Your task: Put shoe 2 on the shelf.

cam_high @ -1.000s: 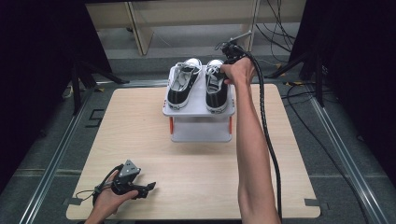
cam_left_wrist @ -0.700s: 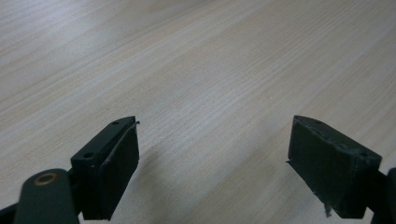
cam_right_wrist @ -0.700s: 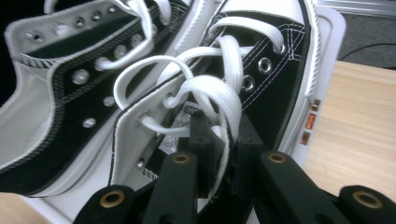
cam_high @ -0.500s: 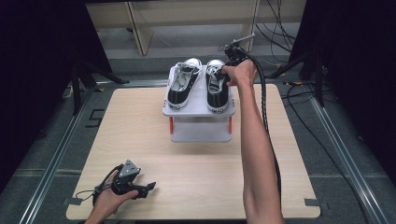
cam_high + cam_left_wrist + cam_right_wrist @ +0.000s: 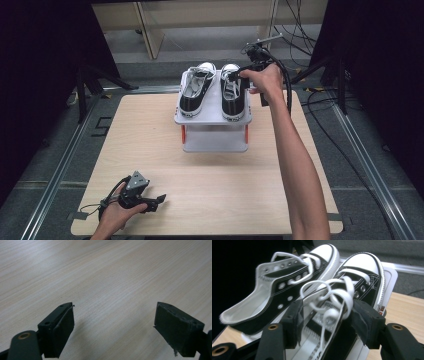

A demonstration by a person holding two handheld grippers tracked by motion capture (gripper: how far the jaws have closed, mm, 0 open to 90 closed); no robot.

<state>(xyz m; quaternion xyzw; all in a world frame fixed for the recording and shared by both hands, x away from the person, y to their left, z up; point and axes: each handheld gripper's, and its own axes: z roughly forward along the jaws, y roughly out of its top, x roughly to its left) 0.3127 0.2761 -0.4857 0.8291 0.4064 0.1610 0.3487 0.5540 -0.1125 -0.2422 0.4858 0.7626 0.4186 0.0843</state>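
The right tool (image 5: 325, 322) stands at the laced upper of the right-hand shoe (image 5: 233, 91), one jaw on each side of it. In the right gripper view both pads lie against the flanks of the upper, with the white laces (image 5: 337, 300) bunched between them; the tool is judged to be pinching the shoe across its lacing. This hold is judged to suit a lift: the upper is the narrowest part that the jaws can span, and the sole stays level beneath it.

The shoe rests on the top deck of a small white rack (image 5: 212, 112), directly below the right tool. The second shoe (image 5: 195, 89) sits just beside the held one, on the side away from the person's hand (image 5: 265, 80), with its toe pointing the same way. The two shoes stand close; whether they touch cannot be told.

The left tool (image 5: 150, 201) is held near the person, well apart from the rack. Its jaws are spread, with nothing between them, over bare worktop (image 5: 105, 277). It is judged to be parked clear of the work.

Count: two shoes, one rack, two tools, one worktop.
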